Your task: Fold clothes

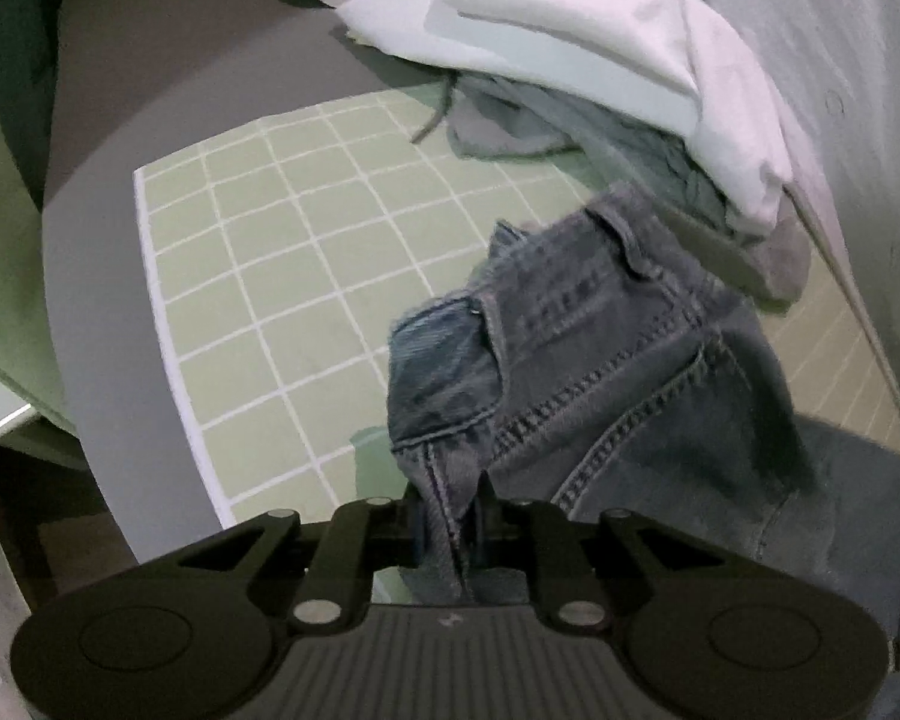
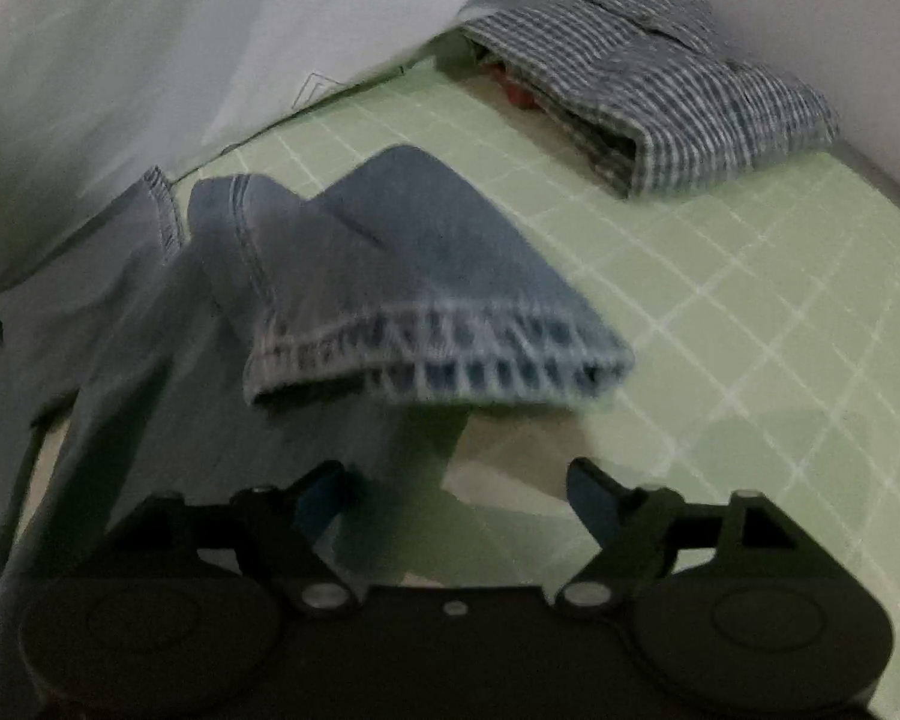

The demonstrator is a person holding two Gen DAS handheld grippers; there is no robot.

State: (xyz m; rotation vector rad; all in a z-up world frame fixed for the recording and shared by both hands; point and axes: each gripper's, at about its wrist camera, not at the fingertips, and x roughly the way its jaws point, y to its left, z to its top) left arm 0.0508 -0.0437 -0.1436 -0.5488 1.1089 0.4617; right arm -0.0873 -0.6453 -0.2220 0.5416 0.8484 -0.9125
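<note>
Left tool [image 1: 450,516] clamped on jeans [image 1: 600,360], right tool [image 2: 456,498] spread apart; best to grip the hem [image 2: 438,360] squarely before folding.

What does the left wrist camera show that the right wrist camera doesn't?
Only the left wrist view shows the left claw shut on the jeans at the waistband, a loose pile of white and grey clothes behind, and the grey table. Only the right wrist view shows the right claw open, a jeans leg hem, and a folded striped shirt. Both show the jeans and the green grid mat.
</note>
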